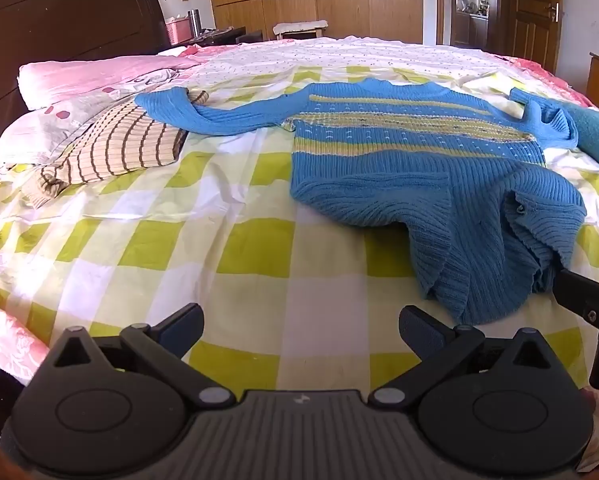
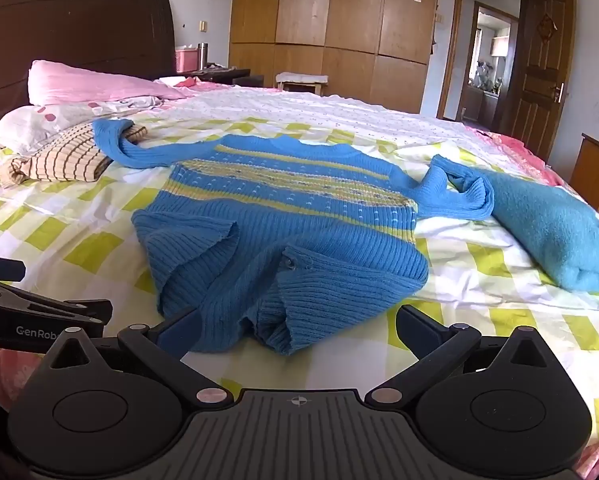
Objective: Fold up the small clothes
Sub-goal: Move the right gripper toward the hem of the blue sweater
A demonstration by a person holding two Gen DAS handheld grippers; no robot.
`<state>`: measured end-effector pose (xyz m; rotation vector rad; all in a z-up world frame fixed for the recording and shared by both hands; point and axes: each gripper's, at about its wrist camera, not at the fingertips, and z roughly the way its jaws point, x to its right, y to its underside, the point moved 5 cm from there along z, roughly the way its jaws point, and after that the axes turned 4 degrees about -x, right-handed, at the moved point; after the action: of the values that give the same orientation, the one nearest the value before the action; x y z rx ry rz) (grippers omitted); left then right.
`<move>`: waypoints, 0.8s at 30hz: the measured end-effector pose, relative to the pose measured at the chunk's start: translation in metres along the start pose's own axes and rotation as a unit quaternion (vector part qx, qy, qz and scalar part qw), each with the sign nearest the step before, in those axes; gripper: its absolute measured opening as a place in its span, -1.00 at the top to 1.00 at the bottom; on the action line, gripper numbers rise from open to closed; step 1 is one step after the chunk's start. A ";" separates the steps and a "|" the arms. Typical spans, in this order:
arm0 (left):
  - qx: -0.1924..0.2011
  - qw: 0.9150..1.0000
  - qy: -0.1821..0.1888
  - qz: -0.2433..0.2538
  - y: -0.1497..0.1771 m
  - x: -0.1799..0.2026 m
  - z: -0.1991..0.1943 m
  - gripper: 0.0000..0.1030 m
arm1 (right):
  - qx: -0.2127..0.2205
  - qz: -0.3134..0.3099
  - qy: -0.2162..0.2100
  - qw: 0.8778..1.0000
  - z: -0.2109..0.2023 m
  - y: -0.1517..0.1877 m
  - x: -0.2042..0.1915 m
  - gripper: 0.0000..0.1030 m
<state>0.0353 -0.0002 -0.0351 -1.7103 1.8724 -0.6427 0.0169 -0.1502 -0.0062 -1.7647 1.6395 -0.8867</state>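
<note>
Right now the sweater (image 2: 275,216) lies spread on the bed (image 2: 479,280) straight ahead of the right hand-held gripper (image 2: 297,330), its hem rumpled and bunched toward that gripper and its neck pointing away, toward the far side of the bed. Its long axis therefore runs outward from the right hand-held gripper, while the two sleeves reach off to either side: one to the left, its cuff draped over a folded striped garment (image 2: 59,162), the other to the right, ending just beside a folded blue cloth (image 2: 555,232).

Both tools stand wide, and neither holds anything. The right one has the crumpled hem between its spread fingers, the left finger (image 2: 179,330) looks to be against the knit or very close to it, though the pads do not press on it. From the left hand-held gripper (image 1: 301,330) the sweater (image 1: 411,160) sits ahead and off to the right, with only checked sheet between its fingers; the nearest hem corner is beside its right finger (image 1: 421,330).

By my reading, the right hand is the nearer one for taking the hem, and the left would have to shift rightward to reach the other hem corner. The bunched hem probably needs flattening before any fold, since the ribbed knit has doubled up on itself there.
</note>
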 end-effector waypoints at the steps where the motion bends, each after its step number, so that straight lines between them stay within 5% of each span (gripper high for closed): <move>1: -0.002 1.000 0.002 0.000 0.000 0.000 0.000 -1.00 | 0.000 -0.001 0.000 1.000 0.000 0.000 0.000 -1.00; 24: -0.018 1.000 0.012 0.016 0.009 0.007 0.002 -1.00 | -0.009 -0.007 0.005 1.000 0.007 0.005 0.000 -1.00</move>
<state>0.0292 -0.0068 -0.0425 -1.6981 1.9354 -0.6235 0.0192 -0.1508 -0.0141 -1.7878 1.6483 -0.8903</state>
